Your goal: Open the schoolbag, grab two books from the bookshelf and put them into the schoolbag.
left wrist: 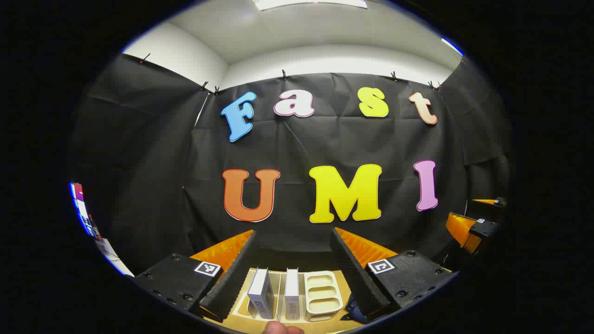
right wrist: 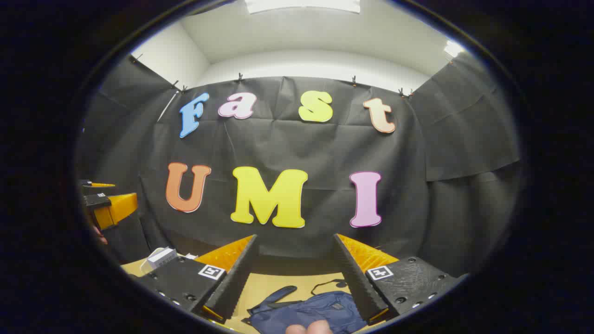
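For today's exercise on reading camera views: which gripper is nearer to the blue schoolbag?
Right. The right gripper hangs open directly above the schoolbag lying on the table. The left gripper is off to the side, open over the bookshelf holding two books.

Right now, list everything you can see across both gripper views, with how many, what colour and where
books: two, white, upright in the rack in the left gripper view, between that gripper's fingers.
bookshelf rack: one, cream, on the table; its right-hand slots hold nothing.
schoolbag: one, dark blue, lying flat on the table in the right gripper view, strap towards the wall.
table: one, light wood, under the rack and the bag.
left gripper: one, fingers apart, above the rack.
right gripper: one, fingers apart, above the bag.
fingertips: a person's, at the bottom edge of the right gripper view.
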Demonstrator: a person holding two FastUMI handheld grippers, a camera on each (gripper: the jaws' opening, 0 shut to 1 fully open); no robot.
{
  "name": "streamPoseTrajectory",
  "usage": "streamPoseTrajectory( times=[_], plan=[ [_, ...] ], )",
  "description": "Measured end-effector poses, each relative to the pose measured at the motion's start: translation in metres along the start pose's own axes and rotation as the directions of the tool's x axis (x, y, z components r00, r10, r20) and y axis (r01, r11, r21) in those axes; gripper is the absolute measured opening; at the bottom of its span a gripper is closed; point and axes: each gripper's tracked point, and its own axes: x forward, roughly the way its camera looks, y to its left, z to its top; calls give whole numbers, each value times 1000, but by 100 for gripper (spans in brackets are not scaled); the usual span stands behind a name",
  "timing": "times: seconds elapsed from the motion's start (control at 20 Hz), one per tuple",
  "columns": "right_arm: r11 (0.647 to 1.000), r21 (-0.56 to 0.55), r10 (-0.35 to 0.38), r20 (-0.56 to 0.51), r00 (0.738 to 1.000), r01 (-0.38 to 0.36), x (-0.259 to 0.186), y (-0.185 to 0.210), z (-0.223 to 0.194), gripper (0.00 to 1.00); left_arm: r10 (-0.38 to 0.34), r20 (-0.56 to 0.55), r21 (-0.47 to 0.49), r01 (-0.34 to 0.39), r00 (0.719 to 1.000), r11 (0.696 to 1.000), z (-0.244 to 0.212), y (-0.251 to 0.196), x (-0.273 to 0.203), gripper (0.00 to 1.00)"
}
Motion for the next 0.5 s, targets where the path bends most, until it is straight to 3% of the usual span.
streamPoseTrajectory(
  times=[0.2, 0.25, 0.3, 0.35, 0.4, 0.5],
  plan=[
    [1000, -5, -2, -8, 1000, 2, 5, 3, -2, 95, -11, 5, -1, 11, 1000, 1000, -1, 0, 8, 99],
    [1000, -7, -5, -6, 1000, 5, 6, 2, -1, 97, -14, 7, 0, 14, 1000, 1000, 0, -1, 8, 94],
    [1000, -6, -5, -7, 1000, 5, 6, 3, -2, 95, -18, 6, 0, 18, 1000, 1000, -2, -1, 9, 99],
    [1000, -5, -7, -11, 1000, 7, 7, 3, -3, 95, -20, 7, 1, 20, 1000, 1000, -2, -2, 10, 94],
    [1000, -6, -11, -14, 1000, 11, 8, 3, -4, 95, -21, 7, 4, 21, 1000, 1000, -1, -2, 11, 99],
    [1000, -10, -16, -18, 1000, 16, 8, 2, -5, 95, -22, 8, 7, 22, 1000, 1000, -2, -1, 12, 99]
  ],
)
